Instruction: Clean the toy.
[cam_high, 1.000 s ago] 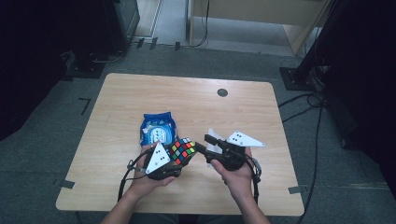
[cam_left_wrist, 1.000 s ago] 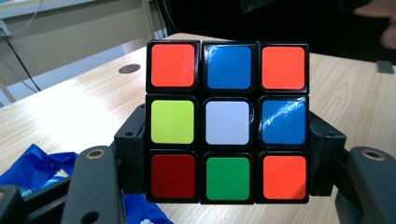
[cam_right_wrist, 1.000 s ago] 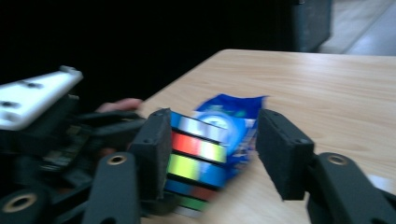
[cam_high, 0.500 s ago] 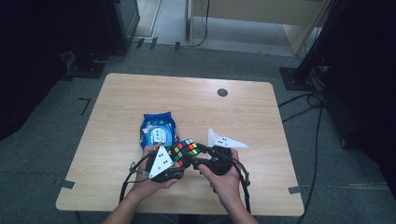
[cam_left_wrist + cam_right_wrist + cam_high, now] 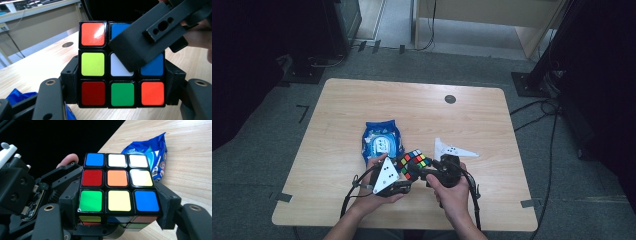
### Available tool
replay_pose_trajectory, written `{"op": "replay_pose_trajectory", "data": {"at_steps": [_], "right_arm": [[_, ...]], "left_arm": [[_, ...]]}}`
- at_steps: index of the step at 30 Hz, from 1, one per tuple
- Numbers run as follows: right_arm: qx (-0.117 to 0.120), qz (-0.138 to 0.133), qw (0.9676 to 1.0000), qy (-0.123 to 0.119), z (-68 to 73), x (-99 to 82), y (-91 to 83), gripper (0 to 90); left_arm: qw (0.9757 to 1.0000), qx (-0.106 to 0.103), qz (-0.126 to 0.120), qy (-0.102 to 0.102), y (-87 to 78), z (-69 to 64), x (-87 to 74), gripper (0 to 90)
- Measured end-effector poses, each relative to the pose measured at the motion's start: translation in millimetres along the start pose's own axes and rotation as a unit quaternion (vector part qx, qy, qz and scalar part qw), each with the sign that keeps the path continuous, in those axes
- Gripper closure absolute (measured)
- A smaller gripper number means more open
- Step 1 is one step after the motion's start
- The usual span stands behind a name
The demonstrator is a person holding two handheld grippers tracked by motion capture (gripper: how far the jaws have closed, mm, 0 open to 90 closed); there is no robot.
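A scrambled Rubik's cube [image 5: 414, 162] hangs above the table's front edge between both grippers. My left gripper [image 5: 408, 171] is shut on it: in the left gripper view its pads press the two sides of the cube [image 5: 95, 63] at the bottom row. From the right, my right gripper [image 5: 426, 171] has the cube [image 5: 116, 178] between its pads at the lowest layer. Its jaws have just been closing and now touch both sides. One of its fingers [image 5: 150, 42] crosses the cube's face in the left gripper view.
A blue snack packet [image 5: 382, 142] lies flat on the wooden table [image 5: 362, 100] just behind the left hand. A dark round spot [image 5: 450, 99] marks the far part of the tabletop. Cables trail from both grippers over the front edge.
The right hand has come left and down to the cube, and its jaws now straddle it. The left hand has kept the cube in place.
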State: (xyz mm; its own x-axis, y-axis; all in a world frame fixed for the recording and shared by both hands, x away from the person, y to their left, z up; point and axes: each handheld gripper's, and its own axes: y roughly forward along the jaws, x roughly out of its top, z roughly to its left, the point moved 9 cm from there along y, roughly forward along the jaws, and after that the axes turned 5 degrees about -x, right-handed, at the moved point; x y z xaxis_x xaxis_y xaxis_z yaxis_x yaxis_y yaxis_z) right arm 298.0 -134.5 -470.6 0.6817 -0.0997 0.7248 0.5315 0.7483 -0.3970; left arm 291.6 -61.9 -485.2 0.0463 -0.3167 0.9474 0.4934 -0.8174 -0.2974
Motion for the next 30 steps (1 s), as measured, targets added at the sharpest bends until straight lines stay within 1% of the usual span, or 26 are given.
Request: {"op": "replay_pose_trajectory", "data": {"at_steps": [1,4,5,6,9,11,13,14,15,16,17,20,21,23,27,30], "right_arm": [[0.000,-0.009,1.0000,0.001,-1.4,4.6,-3.9,34.5],[0.003,-0.020,0.9997,0.010,-4.2,12.1,-10.9,34.5],[0.009,-0.021,0.9997,0.012,-4.9,15.1,-13.9,34.5],[0.013,-0.020,0.9996,0.015,-4.9,17.6,-16.9,34.4],[0.019,-0.004,0.9998,0.010,-5.1,20.0,-20.9,34.4],[0.016,0.001,0.9999,0.005,-6.0,21.5,-23.6,34.4],[0.016,0.011,0.9998,0.000,-6.4,21.0,-24.0,34.4],[0.016,0.017,0.9997,-0.001,-5.7,19.8,-23.6,34.4],[0.018,0.023,0.9996,-0.004,-4.7,18.3,-22.5,34.4],[0.019,0.030,0.9993,-0.007,-3.5,16.4,-21.3,34.4],[0.020,0.032,0.9992,-0.011,-2.3,15.8,-20.5,34.4],[0.023,0.046,0.9984,-0.023,1.9,12.6,-18.2,34.3],[0.020,0.046,0.9983,-0.031,2.3,12.4,-17.8,34.3],[0.016,0.046,0.9981,-0.037,3.2,13.0,-18.4,34.4],[0.017,0.046,0.9981,-0.036,2.1,13.8,-19.6,34.3],[0.015,0.050,0.9980,-0.036,2.4,12.0,-18.3,34.2]], "left_arm": [[1.0000,-0.004,0.003,0.004,-0.8,1.0,-1.2,32.8],[0.9999,-0.008,0.004,0.006,-1.5,1.3,-2.7,31.8],[0.9998,-0.011,0.004,0.018,-2.2,0.9,-3.7,31.5],[0.9997,-0.010,0.004,0.022,-2.1,0.7,-3.9,31.4],[0.9988,0.003,0.012,0.048,-2.3,2.3,-6.9,32.7],[0.9982,0.009,0.017,0.056,-2.2,4.1,-9.2,33.9],[0.9982,0.013,0.017,0.056,-2.9,5.4,-8.8,34.0],[0.9984,0.014,0.012,0.054,-2.9,5.0,-7.5,34.0],[0.9982,0.015,0.014,0.057,-2.9,4.8,-7.0,34.0],[0.9976,0.018,0.019,0.064,-2.2,4.4,-7.9,33.2],[0.9971,0.019,0.024,0.070,-1.6,3.7,-9.2,33.2],[0.9962,0.028,0.029,0.077,-0.3,2.2,-10.4,31.2],[0.9959,0.033,0.029,0.078,0.1,2.4,-9.8,29.7],[0.9959,0.038,0.027,0.077,0.6,1.9,-7.9,27.8],[0.9952,0.047,0.031,0.081,1.7,1.4,-6.9,24.9],[0.9954,0.045,0.030,0.078,2.7,-0.4,-6.0,22.0]]}}
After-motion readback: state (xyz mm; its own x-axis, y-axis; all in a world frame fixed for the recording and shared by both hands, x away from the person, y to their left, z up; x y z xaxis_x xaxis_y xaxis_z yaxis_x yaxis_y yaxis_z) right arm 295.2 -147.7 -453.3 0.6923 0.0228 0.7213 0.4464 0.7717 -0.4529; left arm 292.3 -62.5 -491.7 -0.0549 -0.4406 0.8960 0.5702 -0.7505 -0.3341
